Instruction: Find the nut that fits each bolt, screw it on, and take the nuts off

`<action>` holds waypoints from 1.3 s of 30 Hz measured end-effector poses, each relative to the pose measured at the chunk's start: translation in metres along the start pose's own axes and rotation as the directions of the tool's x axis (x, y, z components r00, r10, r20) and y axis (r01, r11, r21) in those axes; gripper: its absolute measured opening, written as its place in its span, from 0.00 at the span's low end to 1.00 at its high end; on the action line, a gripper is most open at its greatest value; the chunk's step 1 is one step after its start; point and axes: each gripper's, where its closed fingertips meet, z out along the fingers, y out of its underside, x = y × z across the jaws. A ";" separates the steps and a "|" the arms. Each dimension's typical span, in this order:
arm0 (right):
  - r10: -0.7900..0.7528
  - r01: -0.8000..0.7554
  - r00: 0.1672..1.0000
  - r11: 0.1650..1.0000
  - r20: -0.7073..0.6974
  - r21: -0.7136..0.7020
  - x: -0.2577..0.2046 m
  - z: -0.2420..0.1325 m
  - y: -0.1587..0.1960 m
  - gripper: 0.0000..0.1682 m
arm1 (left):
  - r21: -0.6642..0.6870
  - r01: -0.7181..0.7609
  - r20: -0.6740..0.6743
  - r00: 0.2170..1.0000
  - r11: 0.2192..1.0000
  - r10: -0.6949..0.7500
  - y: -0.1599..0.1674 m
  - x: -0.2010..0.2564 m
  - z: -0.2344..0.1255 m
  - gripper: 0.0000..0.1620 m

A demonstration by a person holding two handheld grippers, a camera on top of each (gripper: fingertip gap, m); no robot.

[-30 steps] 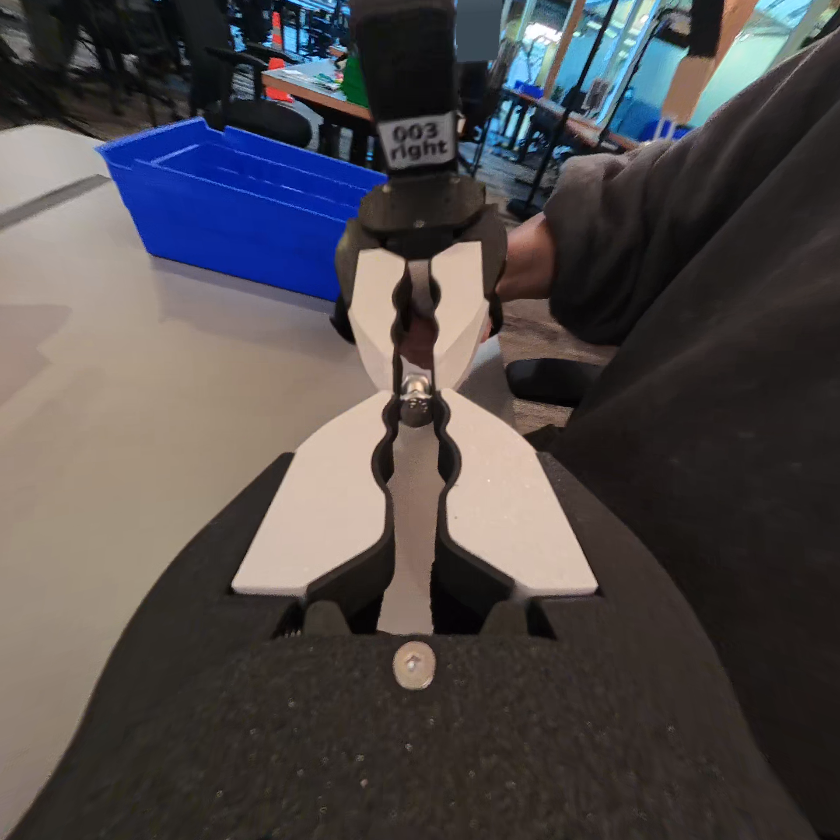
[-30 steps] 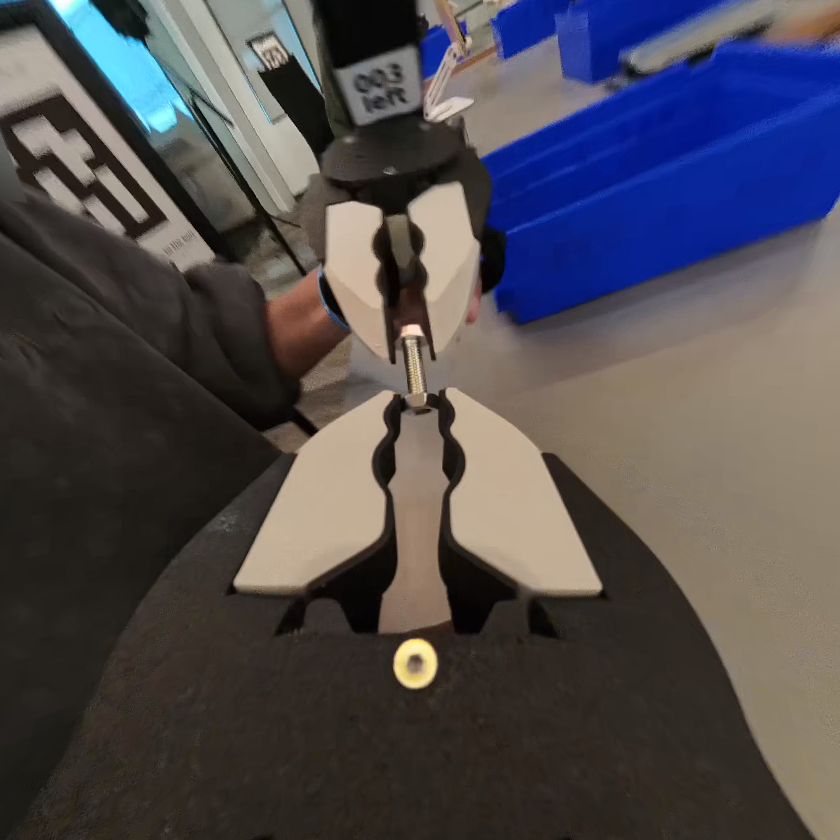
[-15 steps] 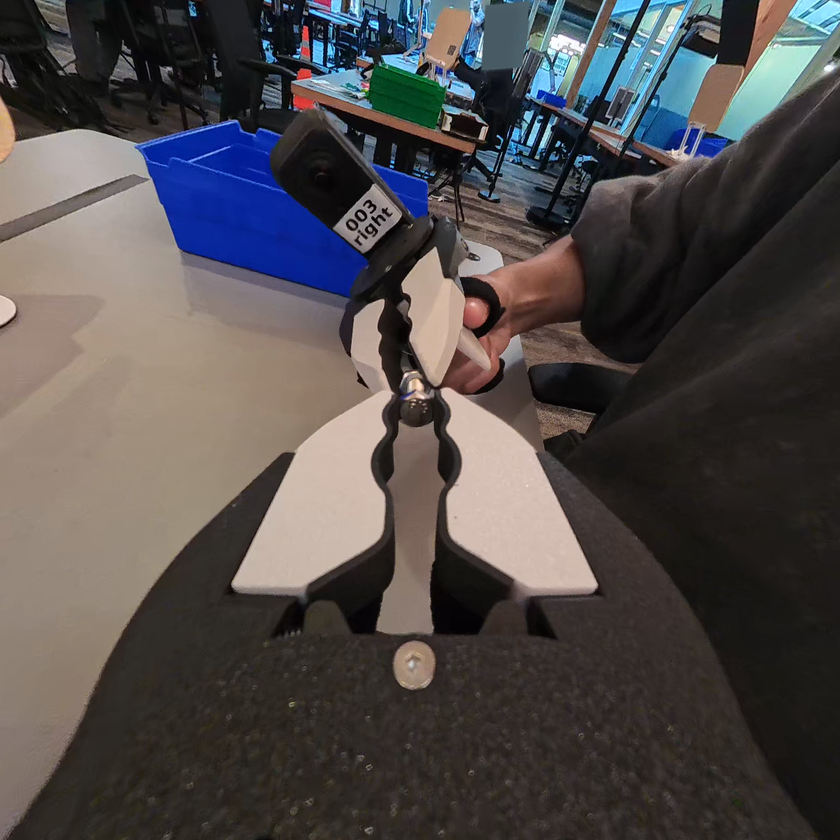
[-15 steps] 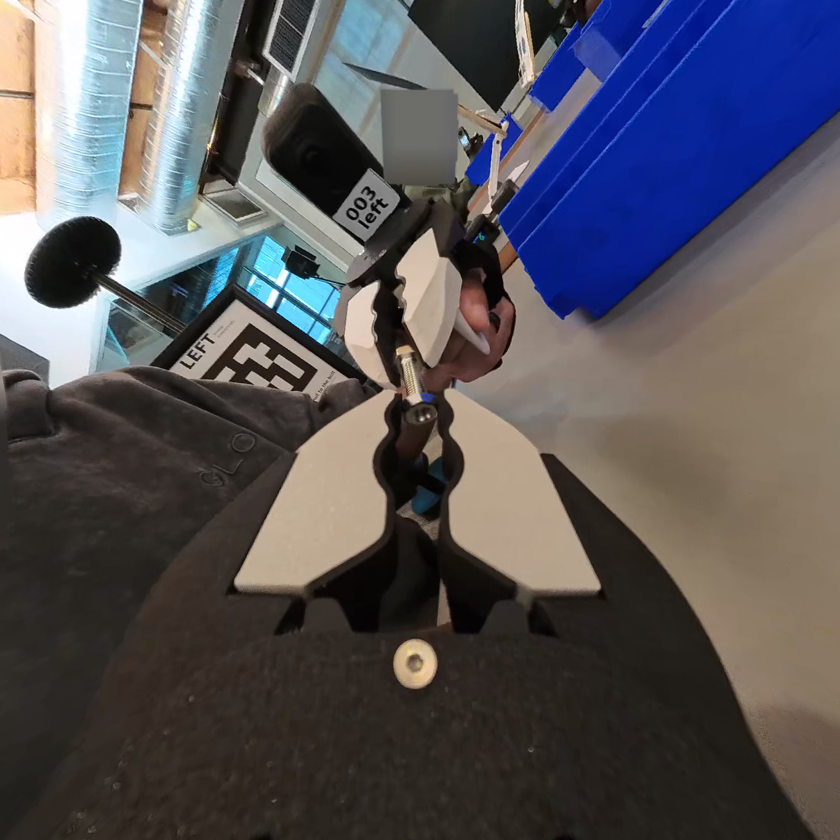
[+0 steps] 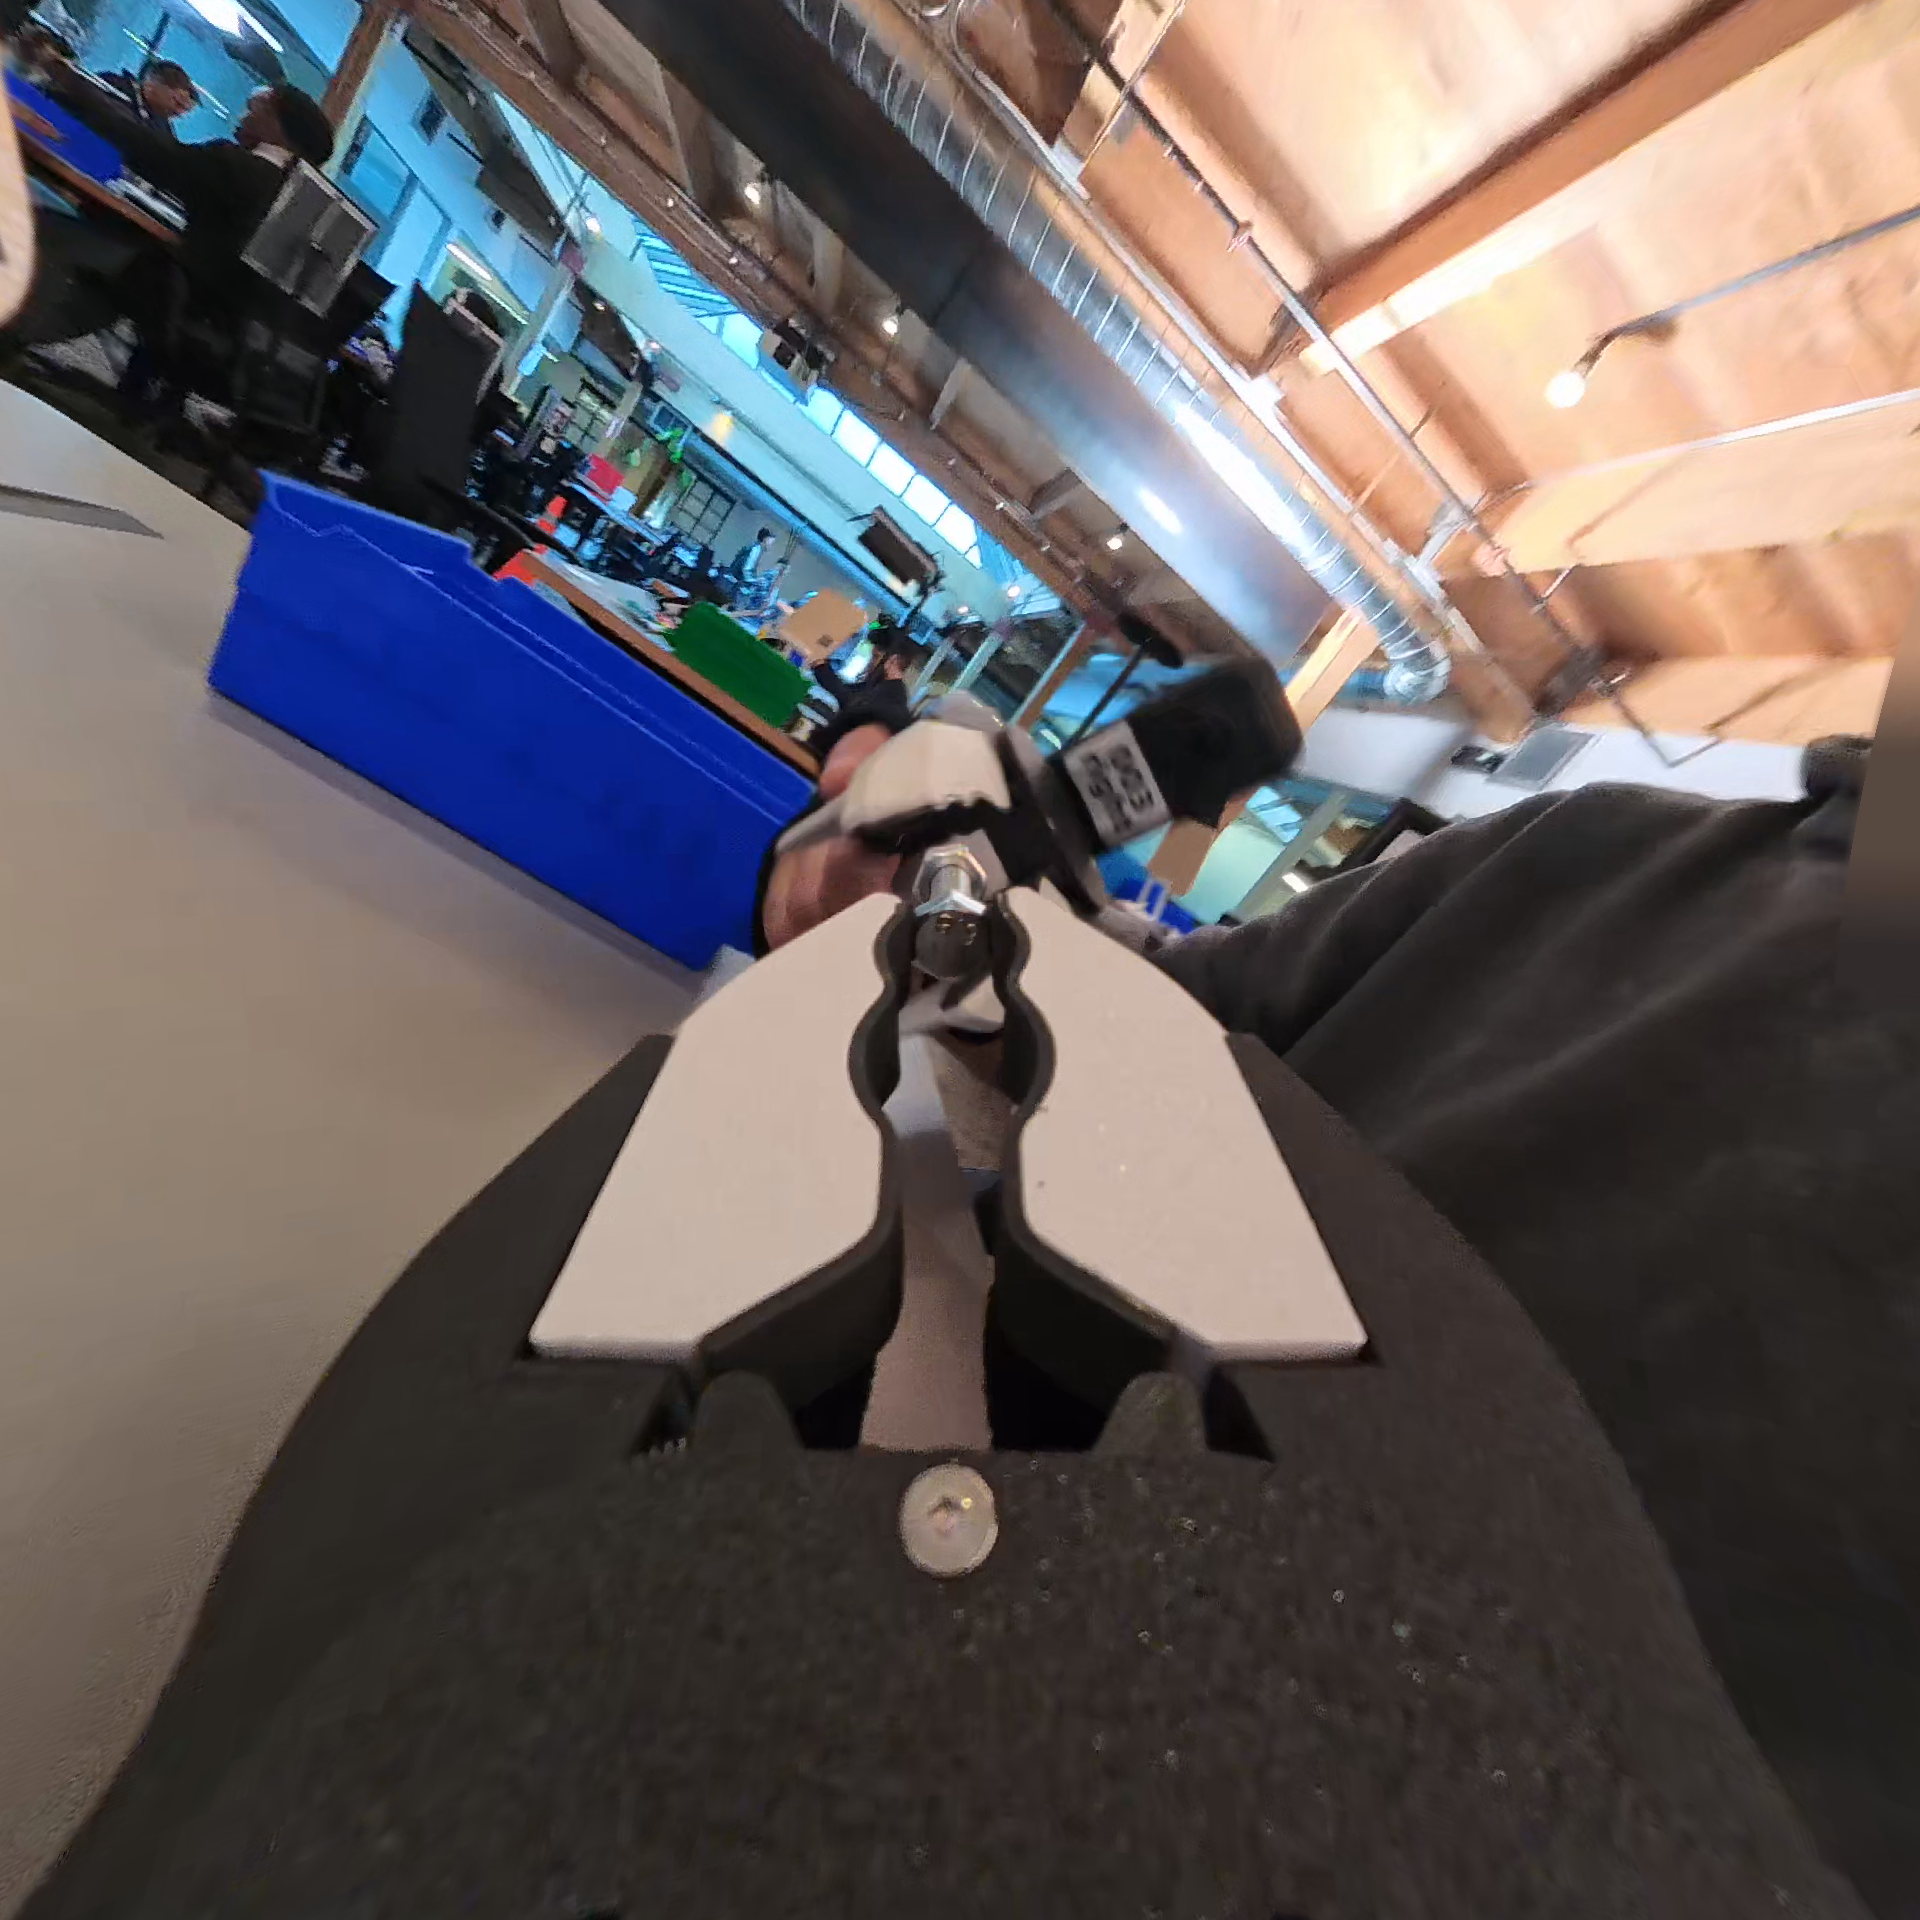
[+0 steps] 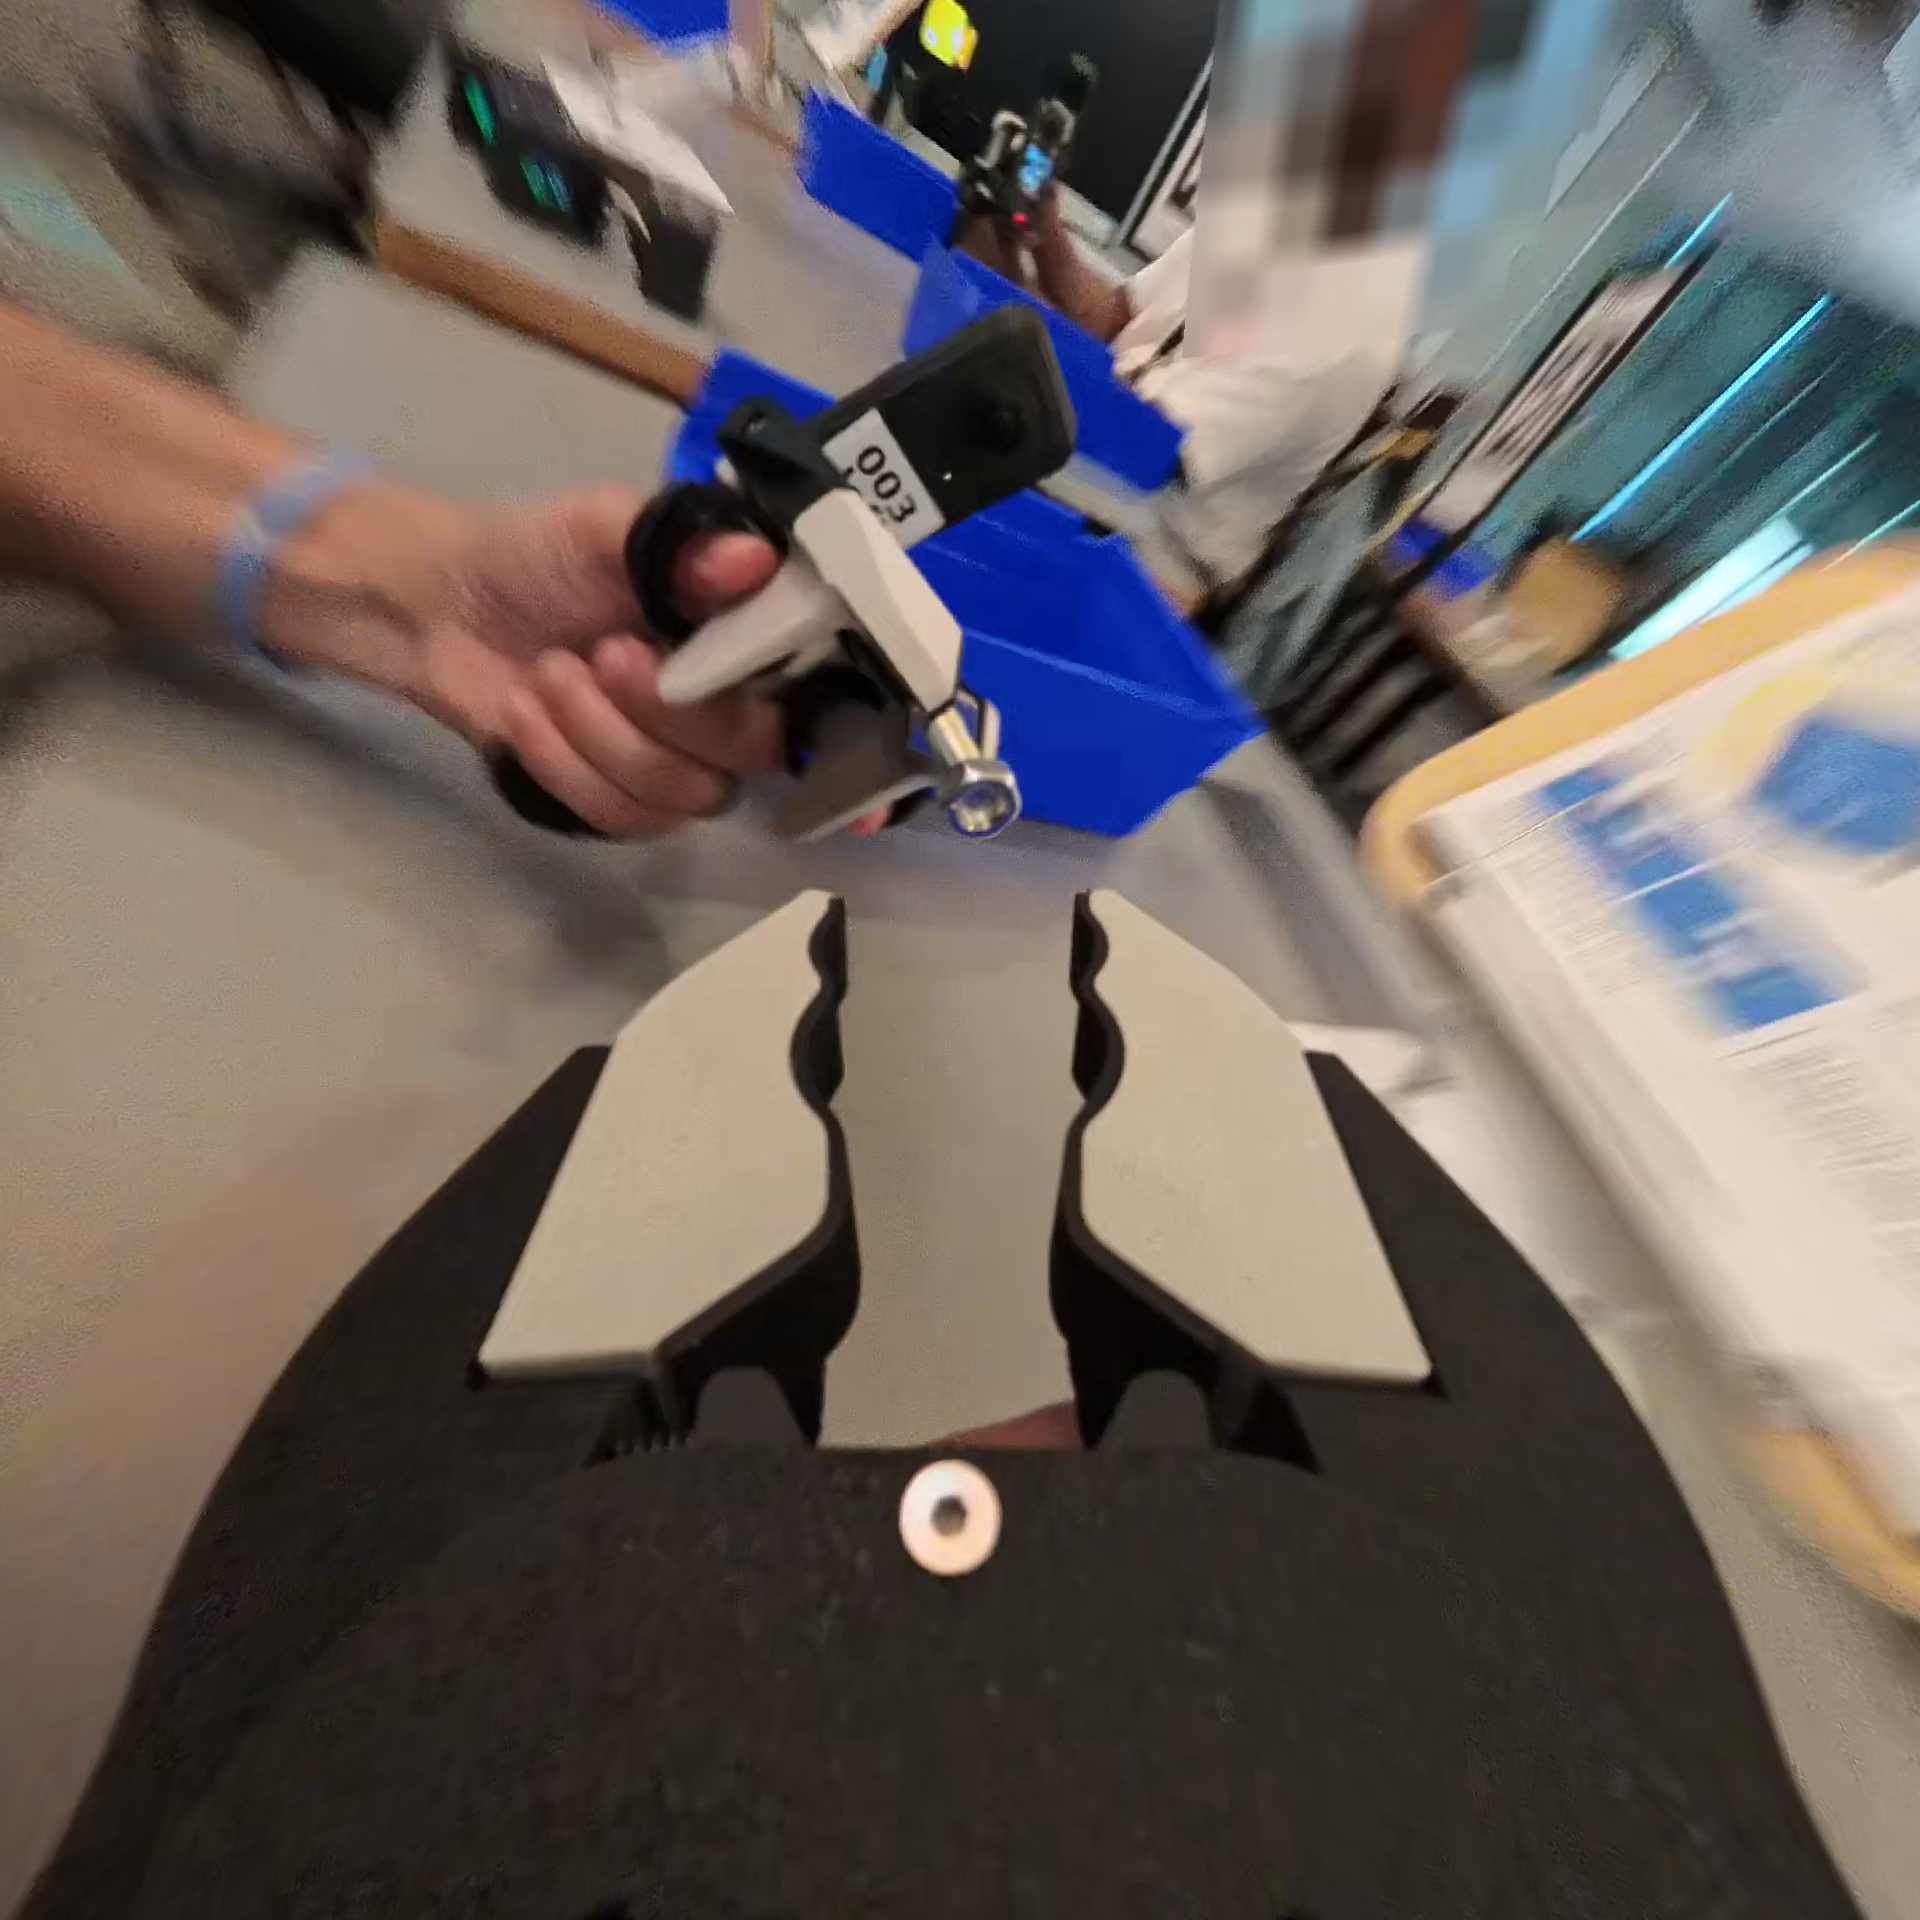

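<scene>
My left gripper (image 5: 948, 925) is shut on the head of a silver bolt (image 5: 945, 945), held in the air above the grey table. A hex nut (image 6: 982, 802) sits on the far end of the bolt's shaft (image 6: 951, 732), seen in the right wrist view, where the left gripper (image 6: 920, 727) is in a person's hand. My right gripper (image 6: 956, 914) is open and empty, its tips a little below the nut and apart from it. In the left wrist view the right gripper (image 5: 925, 790) lies just beyond the bolt, tilted on its side.
A blue bin (image 5: 499, 717) stands on the grey table (image 5: 208, 987) behind the grippers and also shows in the right wrist view (image 6: 1070, 665). Printed sheets on a wooden board (image 6: 1662, 935) lie at the right. A dark sleeve (image 5: 1558, 1039) fills the right of the left wrist view.
My right gripper has opened, let go of the nut and drawn back from it. The left gripper still holds the bolt. Both grippers have rolled and tilted.
</scene>
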 end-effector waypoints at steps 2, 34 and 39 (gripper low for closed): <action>-0.289 0.286 0.952 0.957 -0.105 -0.044 0.004 -0.003 -0.004 0.21 | -0.028 0.010 -0.004 1.000 1.000 -0.010 0.006 -0.001 0.002 0.08; 0.731 -0.811 0.395 0.562 0.556 -0.162 -0.021 -0.003 -0.034 0.30 | -0.185 -0.249 0.137 0.952 0.951 0.275 0.001 0.012 0.004 0.09; -0.022 0.022 0.993 1.000 0.120 0.009 -0.006 -0.004 -0.018 0.29 | -0.152 -0.188 0.082 0.976 0.970 0.202 0.001 0.016 0.003 0.09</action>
